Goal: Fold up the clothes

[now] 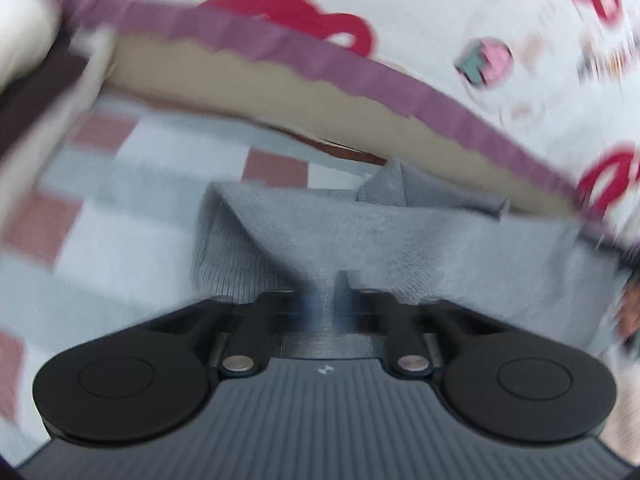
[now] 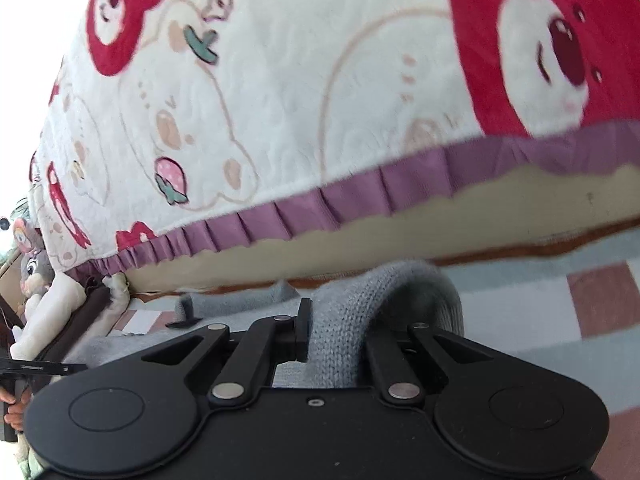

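A grey knit garment [image 1: 360, 232] hangs bunched in front of the bed. In the blurred left wrist view my left gripper [image 1: 320, 296] is shut on a pinch of this knit, which spreads away to the right. In the right wrist view my right gripper [image 2: 338, 332] is shut on a thick rolled fold of the same grey garment [image 2: 400, 280]. Its left finger [image 2: 304, 320] shows against the knit, while the fabric hides the right one. The rest of the garment trails off to the left, low beside the bed.
A bed with a white quilt [image 2: 280, 80] printed with red bears and edged by a purple ruffle [image 2: 320, 208] fills the upper view. Below lies a pink, white and pale blue checked floor [image 2: 592, 300]. Plush toys [image 2: 36, 272] sit at far left, near a hand [image 2: 12, 412].
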Available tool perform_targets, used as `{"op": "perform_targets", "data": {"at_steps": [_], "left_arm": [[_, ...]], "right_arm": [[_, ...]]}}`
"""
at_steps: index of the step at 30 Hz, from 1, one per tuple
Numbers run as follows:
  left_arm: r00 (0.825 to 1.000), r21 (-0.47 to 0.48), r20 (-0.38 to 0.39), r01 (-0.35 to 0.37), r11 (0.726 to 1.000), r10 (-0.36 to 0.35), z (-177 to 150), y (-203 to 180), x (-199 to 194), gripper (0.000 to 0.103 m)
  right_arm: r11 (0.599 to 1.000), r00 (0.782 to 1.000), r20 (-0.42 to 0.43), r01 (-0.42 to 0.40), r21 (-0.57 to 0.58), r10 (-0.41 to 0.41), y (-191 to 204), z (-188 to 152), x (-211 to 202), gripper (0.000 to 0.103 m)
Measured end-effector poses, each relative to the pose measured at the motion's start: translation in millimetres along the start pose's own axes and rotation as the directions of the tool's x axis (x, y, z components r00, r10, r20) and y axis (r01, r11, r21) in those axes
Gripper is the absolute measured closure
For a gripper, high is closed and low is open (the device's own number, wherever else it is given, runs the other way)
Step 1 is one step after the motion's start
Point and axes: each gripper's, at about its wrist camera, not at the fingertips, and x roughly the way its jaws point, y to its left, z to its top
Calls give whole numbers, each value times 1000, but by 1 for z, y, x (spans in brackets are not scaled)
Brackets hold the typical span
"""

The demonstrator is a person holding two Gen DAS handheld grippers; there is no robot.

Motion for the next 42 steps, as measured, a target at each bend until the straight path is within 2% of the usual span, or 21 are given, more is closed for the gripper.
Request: {"op": "perform_targets", "data": {"at_steps": [2, 5, 6, 7, 9, 10, 12, 13, 14, 16, 17, 19, 22, 24, 29, 32, 36, 39, 40, 41, 42], "left_arm": [[996, 25, 81, -44, 999, 42, 15, -6, -3, 97], [971, 1, 227, -72, 997, 70, 38, -7, -7, 97], [971, -33, 227, -75, 997, 80, 43, -4, -2, 97], [974, -62, 197, -98, 993, 108, 47, -1, 7, 97], [979, -47, 90, -180, 982, 184, 49, -2, 34, 96], [977, -15, 47, -208, 978, 208, 45, -4, 46, 96], [970, 12, -14, -241, 970, 241, 38, -5, 64, 95], [973, -31, -10, -231, 972, 231, 34, -1, 63, 92], [977, -88, -2, -212, 973, 213, 32, 3, 58, 85], [991, -218, 32, -122, 968, 132, 27, 13, 38, 74], [994, -260, 56, -79, 962, 97, 22, 16, 27, 67], [994, -290, 101, -18, 957, 49, 11, 15, 2, 64], [993, -259, 115, 54, 964, -25, -13, 12, -31, 64], [992, -221, 106, 92, 971, -70, -32, 9, -45, 64], [993, -140, 47, 110, 984, -104, -66, -1, -45, 58], [990, -182, 39, 138, 974, -133, -70, -3, -30, 55], [994, -226, 33, 114, 967, -109, -68, -7, -10, 51], [991, -277, 22, 134, 951, -133, -66, -8, -6, 45], [990, -294, 18, 141, 945, -142, -66, -8, -4, 46], [987, -300, 10, 155, 941, -159, -64, -8, -4, 64], [985, -288, 2, 166, 943, -172, -62, -8, -6, 97]], "right_arm": [[1000, 997, 71, 5, -6, -5, 1, 10, -10, 97], [998, 983, 183, -25, 66, 12, -4, 23, -16, 97], [995, 979, 202, -32, 95, 12, -8, 25, -13, 97], [992, 986, 169, -20, 123, -2, -15, 26, -3, 96], [975, 999, 5, 49, 216, -51, -37, 20, 27, 95], [961, 994, -78, 92, 262, -74, -47, 15, 40, 91], [936, 980, -173, 150, 319, -98, -58, 4, 49, 90], [930, 981, -171, 148, 336, -95, -59, 2, 44, 89], [924, 981, -169, 146, 352, -91, -61, 0, 39, 77], [912, 983, -166, 141, 386, -82, -62, -5, 29, 64], [905, 983, -170, 134, 403, -70, -62, -6, 22, 62], [889, 983, -179, 113, 444, -35, -62, -9, 9, 52], [819, 976, -191, 21, 573, 108, -63, -27, -8, 51], [792, 971, -189, -3, 610, 149, -57, -37, -15, 51], [814, 973, -208, 41, 579, 99, -45, -43, -18, 50], [828, 973, -221, 76, 556, 60, -41, -44, -16, 51], [842, 971, -237, 123, 525, 6, -36, -46, -12, 51], [851, 968, -248, 158, 501, -34, -32, -47, -10, 50], [850, 968, -247, 163, 500, -40, -31, -46, -10, 50], [848, 971, -235, 149, 509, -29, -31, -43, -12, 57], [861, 974, -227, 136, 489, -25, -28, -40, -14, 69]]}}
